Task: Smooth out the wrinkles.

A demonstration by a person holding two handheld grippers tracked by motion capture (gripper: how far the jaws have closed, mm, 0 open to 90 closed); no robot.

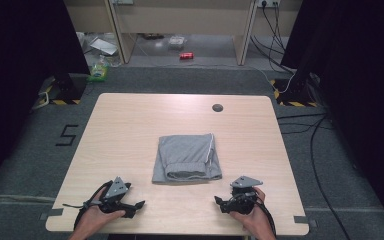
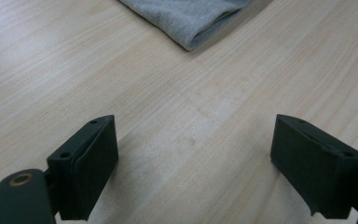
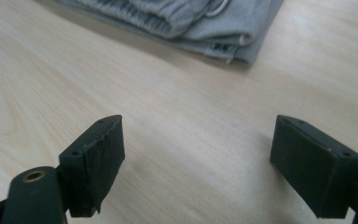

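Folded grey garment point(image 1: 186, 158) lay mid-tabletop point(image 1: 130, 130). My left tool point(image 1: 139, 204) and right tool point(image 1: 219, 201) sat near front edge, jaws wide apart, holding nothing. Risk as I judged: pinching only top layer would unfold stack; drawstring point(image 3: 216, 8) could snag.

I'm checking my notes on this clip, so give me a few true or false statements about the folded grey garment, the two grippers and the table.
1. The grey garment lies folded near the middle of the table. True.
2. The left gripper is clamped on the garment. False: its jaws stand open over bare wood, apart from the cloth.
3. The right gripper is open. True.
4. The garment hangs over the table's far edge. False: it lies wholly on the tabletop.
5. A small dark round spot sits near the table's far edge. True.
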